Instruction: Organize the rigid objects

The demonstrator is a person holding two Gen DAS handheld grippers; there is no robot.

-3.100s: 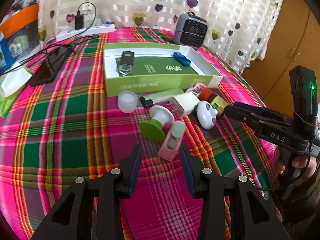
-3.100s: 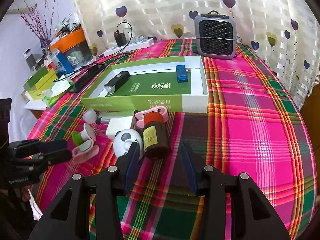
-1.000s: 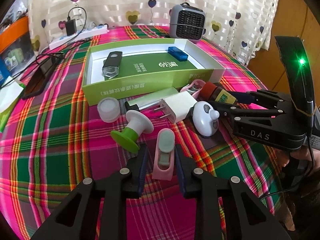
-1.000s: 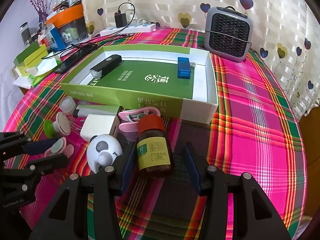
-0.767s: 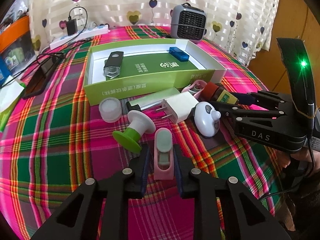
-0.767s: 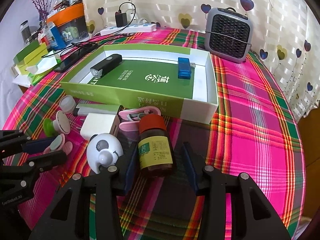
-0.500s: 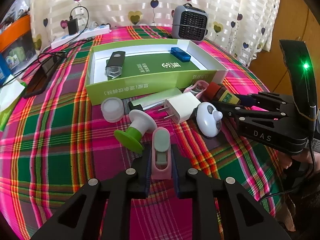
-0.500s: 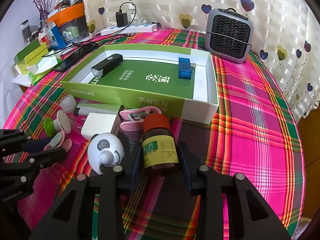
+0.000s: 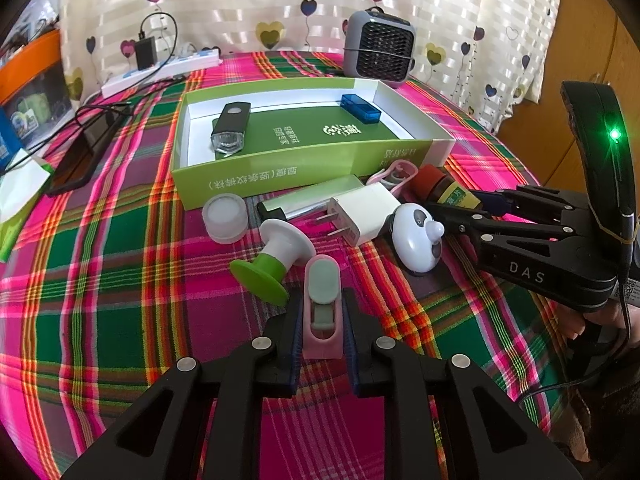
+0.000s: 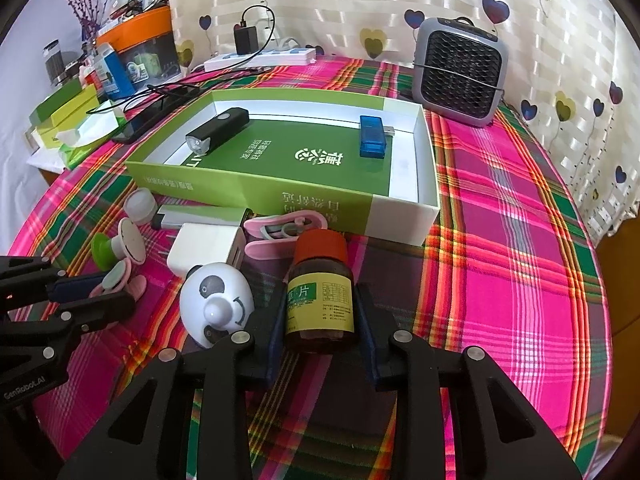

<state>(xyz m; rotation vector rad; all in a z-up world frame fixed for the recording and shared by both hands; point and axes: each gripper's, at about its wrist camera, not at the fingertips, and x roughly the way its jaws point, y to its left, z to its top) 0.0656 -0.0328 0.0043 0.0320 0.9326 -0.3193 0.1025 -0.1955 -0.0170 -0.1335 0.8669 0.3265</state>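
Plaid cloth (image 10: 500,240) covers the table before a heart-print curtain (image 10: 360,4).

In front of me the box (image 10: 400,216) sits mid-table with the flashlight (image 10: 218,130) in its left part and the USB stick (image 10: 372,136) in its right; the fan heater (image 10: 460,72) stands behind its right corner. Before the box lie the charger (image 10: 204,248), the panda (image 10: 216,304) and, right of it, the bottle (image 10: 320,296). The clip (image 9: 322,312) lies farther left, just before the suction cup (image 9: 272,264).
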